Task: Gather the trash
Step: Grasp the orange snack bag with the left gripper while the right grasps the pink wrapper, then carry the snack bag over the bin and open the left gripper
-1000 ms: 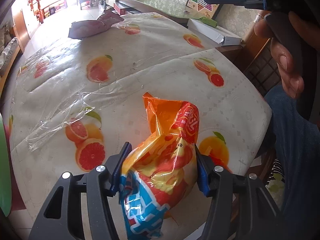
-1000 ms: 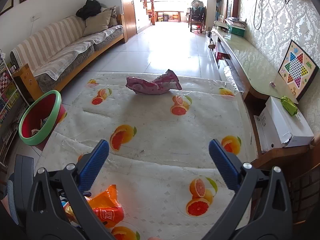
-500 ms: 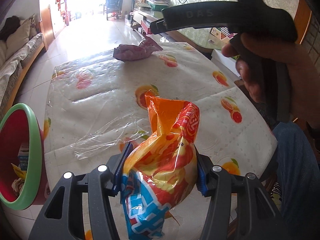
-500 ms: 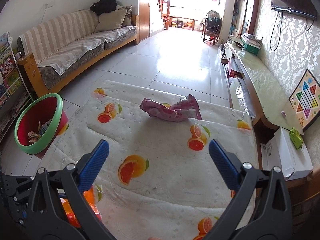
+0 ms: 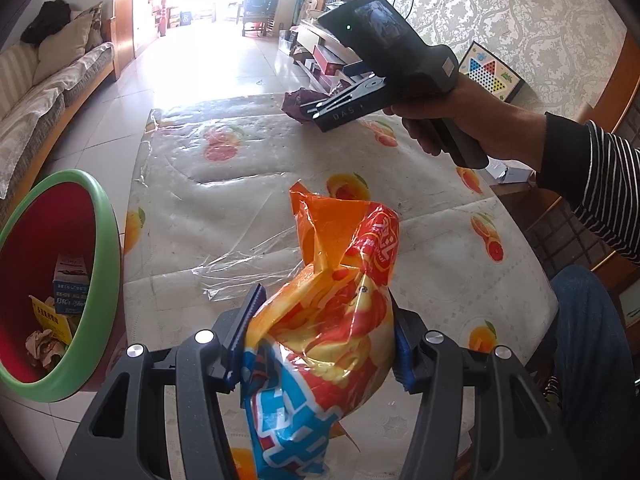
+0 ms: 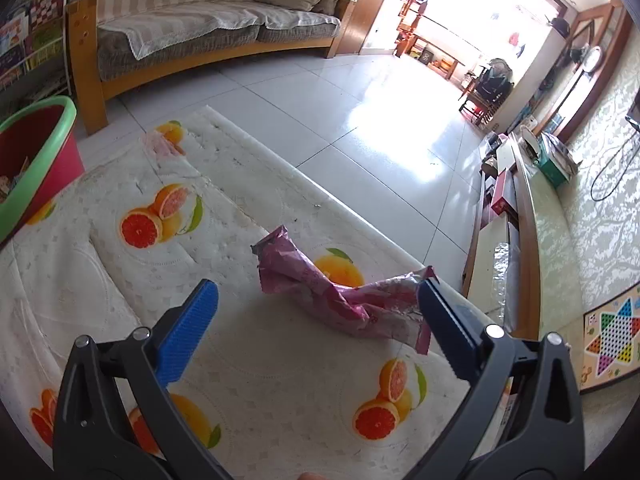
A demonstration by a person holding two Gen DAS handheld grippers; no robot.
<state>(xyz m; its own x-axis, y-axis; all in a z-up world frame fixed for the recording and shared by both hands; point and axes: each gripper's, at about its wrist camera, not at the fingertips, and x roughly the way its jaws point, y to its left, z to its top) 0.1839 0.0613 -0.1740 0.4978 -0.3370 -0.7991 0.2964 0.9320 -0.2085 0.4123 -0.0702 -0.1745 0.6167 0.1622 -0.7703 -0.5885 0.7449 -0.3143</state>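
Left tool (image 5: 324,336) is pinching the orange snack bag (image 5: 332,320) above the tabletop (image 5: 224,208); right tool (image 6: 320,320) is hanging spread wide by the pink wrapper (image 6: 340,296).

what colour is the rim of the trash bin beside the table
Green, around a red bin; it shows best in the left wrist view.

The left claw (image 5: 322,330) points steeply downward, its blue pads pressed against both sides of a snack bag (image 5: 320,320). The right claw (image 6: 316,330) is gaping wide with nothing between its pads, tilted downward. The right hand (image 5: 452,128) grips its handle, a striped sleeve (image 5: 592,184) behind the wrist.
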